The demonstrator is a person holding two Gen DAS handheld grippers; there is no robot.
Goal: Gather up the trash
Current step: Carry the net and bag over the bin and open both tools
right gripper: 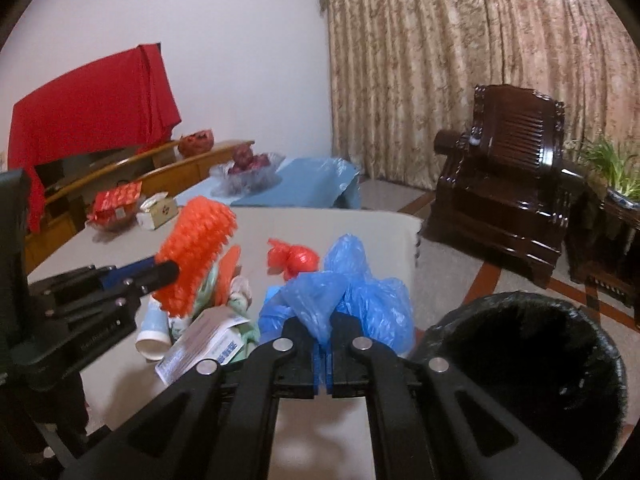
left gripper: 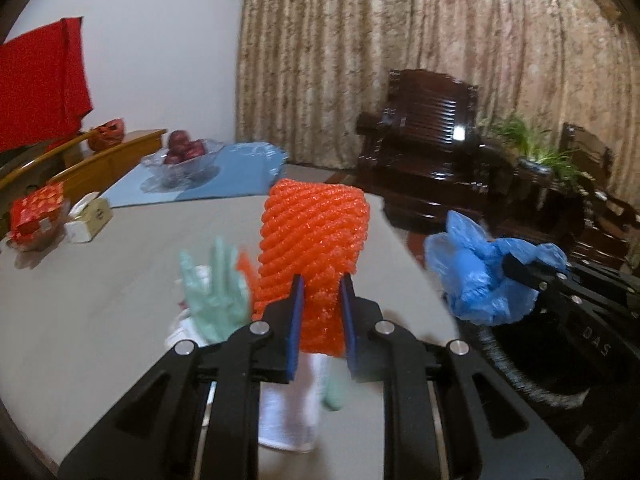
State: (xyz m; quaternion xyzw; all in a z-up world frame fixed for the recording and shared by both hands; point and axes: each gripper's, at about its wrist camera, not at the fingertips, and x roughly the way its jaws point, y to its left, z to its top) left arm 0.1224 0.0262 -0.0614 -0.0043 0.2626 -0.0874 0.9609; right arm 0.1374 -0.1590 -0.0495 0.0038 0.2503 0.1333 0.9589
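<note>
A: What does the left tool [left gripper: 322,300] have hold of?

B: An orange foam net sleeve [left gripper: 316,240], knobbly and woven-looking. The blue pads pinch its lower part, jaws nearly together, and the sleeve stands up above them, clear of the counter [left gripper: 120,280].

A: And the right tool [right gripper: 325,344]?

B: Clamped tight on a crumpled blue plastic bag [right gripper: 352,300], thin and glossy, which bunches out in front of the fingers above the counter's edge.

A: What lies underneath?

B: A loose heap on the counter: a pale green glove [left gripper: 216,292], a paper cup [right gripper: 154,332] on its side, a printed white carton [right gripper: 200,344] and a small knotted red bag [right gripper: 294,260].

A: Where is the bin?

B: The black-lined bin [right gripper: 532,360] stands on the floor just beside the counter, at the right tool's right, mouth open.
</note>
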